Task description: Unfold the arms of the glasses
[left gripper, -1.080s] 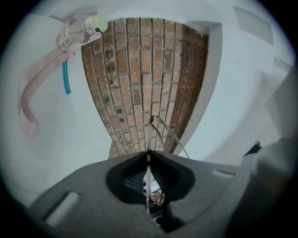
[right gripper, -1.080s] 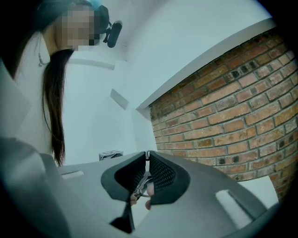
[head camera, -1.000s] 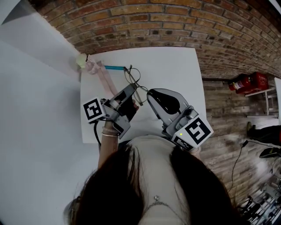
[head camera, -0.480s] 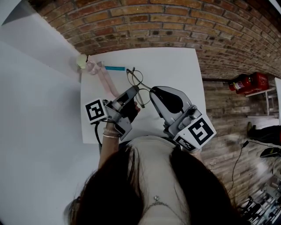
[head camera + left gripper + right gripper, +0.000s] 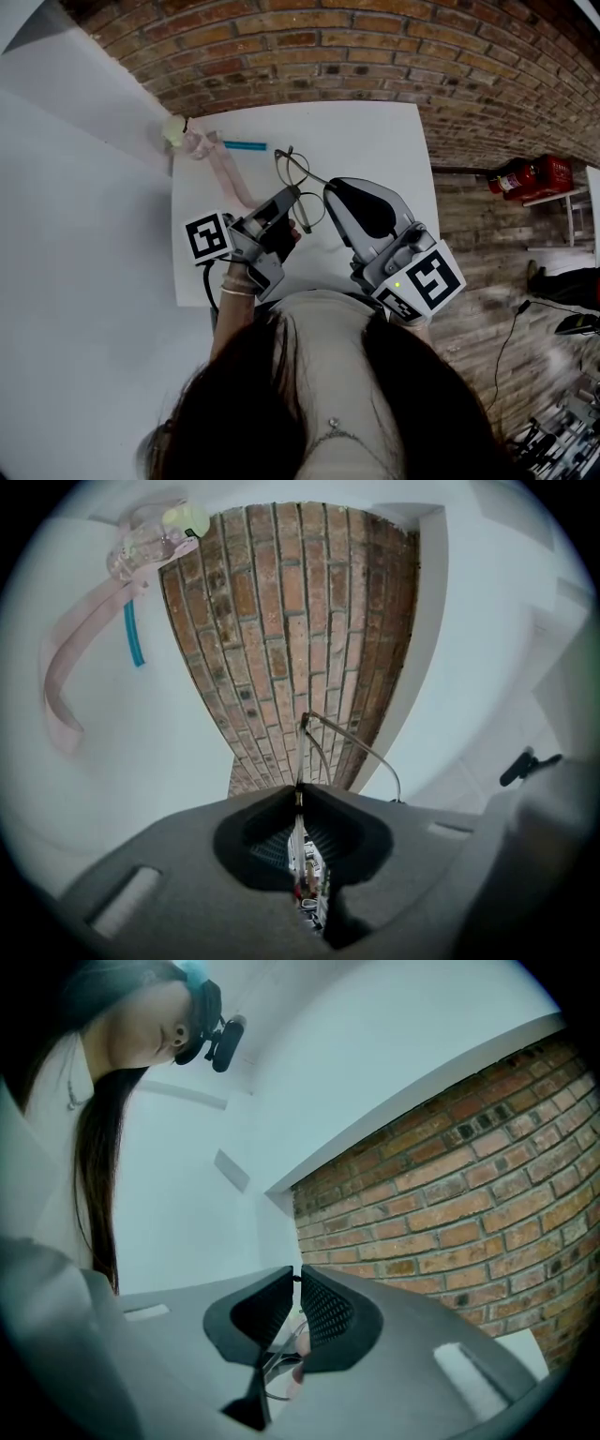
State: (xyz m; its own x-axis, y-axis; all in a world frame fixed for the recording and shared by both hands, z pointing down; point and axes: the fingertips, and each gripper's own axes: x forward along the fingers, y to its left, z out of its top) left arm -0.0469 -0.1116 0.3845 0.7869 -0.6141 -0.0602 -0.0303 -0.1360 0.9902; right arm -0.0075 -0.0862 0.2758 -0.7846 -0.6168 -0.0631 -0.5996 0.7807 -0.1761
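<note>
we hold thin wire-framed glasses point(image 5: 293, 169) over white desk point(image 5: 375, 141) | left gripper point(image 5: 294, 193) fingers clamp frame | right gripper point(image 5: 330, 187) fingers clamp arm

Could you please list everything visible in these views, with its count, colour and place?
glasses: one, thin dark wire frame, held over the table between both grippers
table: one, white, in front of the person
stick: one, teal, far left of the table
strap: one, pale pink, far left, beside the stick
knob: one, yellow-green, at the strap's far end
canisters: apparently two, red, on the brick at right
brick surface: reddish brown, around the table
left gripper: grey, shut on the glasses
right gripper: grey, shut on the glasses
</note>
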